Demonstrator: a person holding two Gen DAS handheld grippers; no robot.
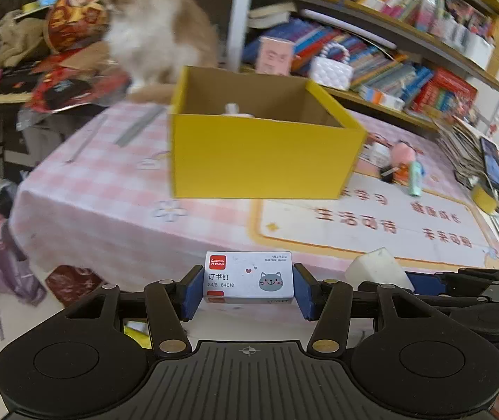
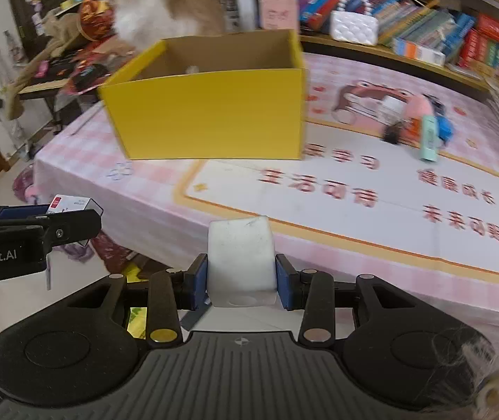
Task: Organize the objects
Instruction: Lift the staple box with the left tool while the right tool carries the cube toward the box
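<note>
Item one: left gripper (image 1: 248, 292), closed on one staple box (image 1: 248, 276), its blue pads pressing the box's short ends so that the printed face stays up; we hold it off the near edge of the worktop (image 1: 109, 189).

Item two: right gripper (image 2: 241, 281), clamped on one white block (image 2: 239, 259), probably an eraser, gripped low across its sides so most of it stands clear for release.

Item three: one yellow carton (image 1: 260, 154), open-topped, far left on the worktop; we judge it the destination for both items; one small white thing (image 1: 231, 109) already shows inside.

Item four: a loose cluster at far right, including one mint-green tube (image 2: 429, 138) and one pink toy (image 1: 403, 152); remaining pieces too blurred to count.

Item five: one cat (image 1: 154, 31), seated behind the carton.
</note>
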